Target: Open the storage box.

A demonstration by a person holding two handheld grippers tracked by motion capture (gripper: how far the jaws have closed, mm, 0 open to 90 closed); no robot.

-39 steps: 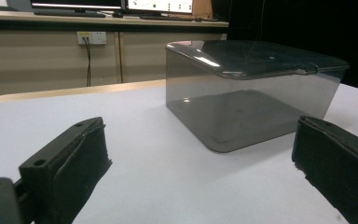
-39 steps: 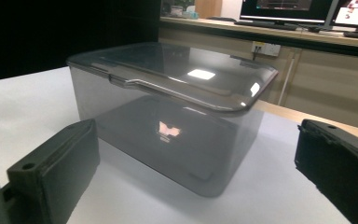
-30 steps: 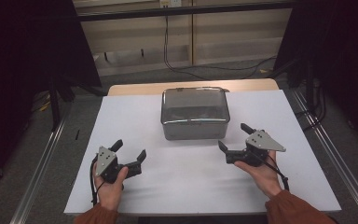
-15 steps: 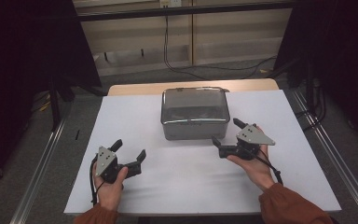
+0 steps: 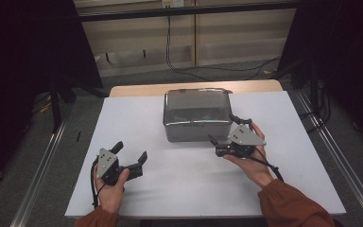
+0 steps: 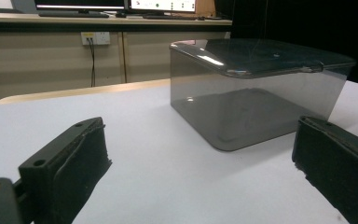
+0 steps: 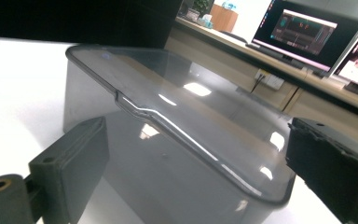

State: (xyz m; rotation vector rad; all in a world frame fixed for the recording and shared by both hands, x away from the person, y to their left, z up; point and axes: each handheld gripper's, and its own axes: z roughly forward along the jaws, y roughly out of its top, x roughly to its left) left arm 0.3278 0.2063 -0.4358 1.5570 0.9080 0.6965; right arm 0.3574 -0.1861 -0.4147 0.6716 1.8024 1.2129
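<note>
Fingers of the right gripper point(image 5: 224, 130), wide open and closing slightly, empty, have moved left to the box's point(image 5: 196, 113) right near corner; the left gripper point(image 5: 131, 152) stays open, empty.

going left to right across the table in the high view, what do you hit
left claw → clear lidded box → right claw, with its jaws open and close by the box's right front corner; its jaws have just been closing a little, nothing between them
</note>
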